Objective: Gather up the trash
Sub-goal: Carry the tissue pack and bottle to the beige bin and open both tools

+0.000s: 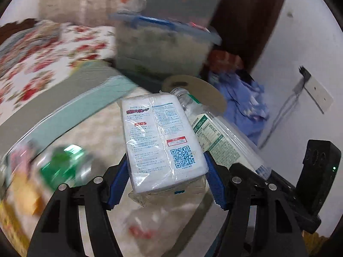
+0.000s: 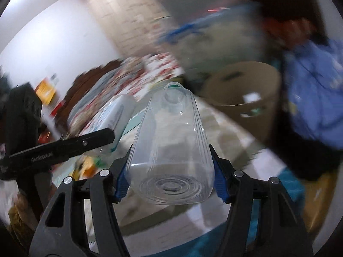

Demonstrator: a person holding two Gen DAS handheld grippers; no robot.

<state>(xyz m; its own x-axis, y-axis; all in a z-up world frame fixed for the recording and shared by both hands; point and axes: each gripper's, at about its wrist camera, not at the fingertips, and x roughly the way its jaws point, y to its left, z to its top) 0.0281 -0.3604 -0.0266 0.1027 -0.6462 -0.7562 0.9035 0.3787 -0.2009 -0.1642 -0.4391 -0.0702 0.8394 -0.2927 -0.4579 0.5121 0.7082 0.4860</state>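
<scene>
My left gripper (image 1: pixel 166 171) is shut on a white wrapped packet (image 1: pixel 160 137) with printed text and a QR code, held above the floor. Beside it, to the right, lies a clear plastic bottle (image 1: pixel 216 135) with a green-and-white label, held by the other gripper. My right gripper (image 2: pixel 170 167) is shut on that clear plastic bottle (image 2: pixel 171 145), base toward the camera, neck pointing away. The white packet (image 2: pixel 115 115) and the left gripper's arm (image 2: pixel 57 147) show at the left of the right wrist view. A brown round bin (image 2: pixel 246 92) stands just beyond the bottle.
The brown bin's rim (image 1: pixel 193 85) shows behind the packet. A lidded storage box (image 1: pixel 163 42) and blue cloth (image 1: pixel 246 105) lie beyond. A floral bedspread (image 1: pixel 42 57) is at left. Green and yellow wrappers (image 1: pixel 62 167) lie blurred on the pale floor.
</scene>
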